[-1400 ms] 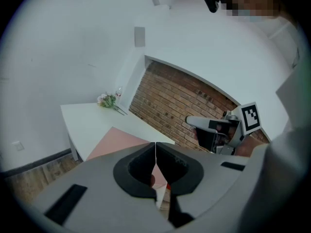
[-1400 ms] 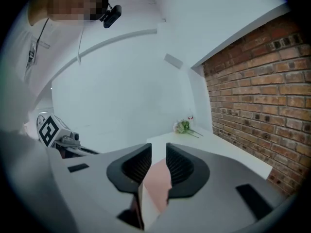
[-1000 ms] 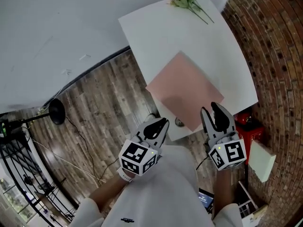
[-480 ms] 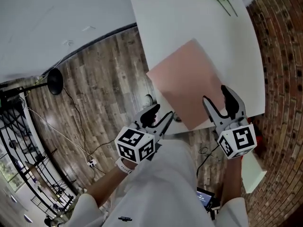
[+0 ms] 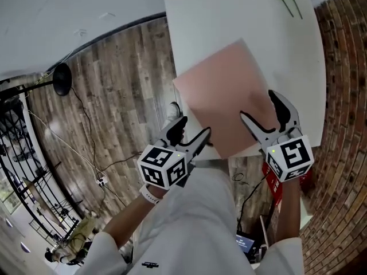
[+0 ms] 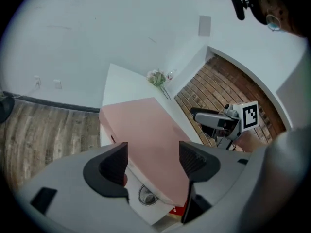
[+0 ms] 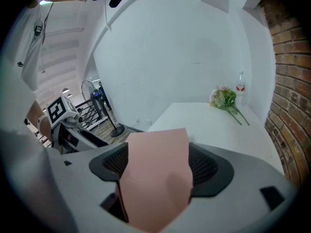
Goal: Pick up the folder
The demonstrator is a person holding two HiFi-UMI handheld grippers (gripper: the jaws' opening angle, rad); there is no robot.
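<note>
**A:** Left edge first. What's there?

**B:** Wood floor (image 5: pixel 114 85) fills the left of the head view. The left gripper (image 5: pixel 193 132) is at lower centre-left, just off the tabletop (image 5: pixel 229 16). Its fingers (image 6: pixel 114 164) are spread and there is nothing between them.

**A:** And the folder?

**B:** The pink folder (image 5: pixel 223 90) is at frame centre, lying flat on the tabletop and turned corner-on like a diamond. Its near corner pokes past the tabletop's lower edge. From the left gripper it lies ahead and to the right, close by.

**A:** Long axis?

**B:** It looks almost square from above. The sides running from the near corner toward the upper left may be slightly longer. That's my guess, not firm.

**A:** Right side?

**B:** The right gripper (image 5: pixel 262 110) is at centre-right, over the folder's near right edge. Its fingers are wide apart, and in its own view the folder's pink end fills the gap between them. They are not clamped. I judge this the nearer gripper, and closing on that edge is the likely move.

**A:** Anything unclear?

**B:** The folder's right corner is hidden behind the right gripper, and I can't tell whether either finger touches the folder. A round fitting (image 6: pixel 146 195) sits below the tabletop edge, unidentified. The flowers (image 7: pixel 224 101) lie well clear at the far end and are cut off in the head view.
</note>
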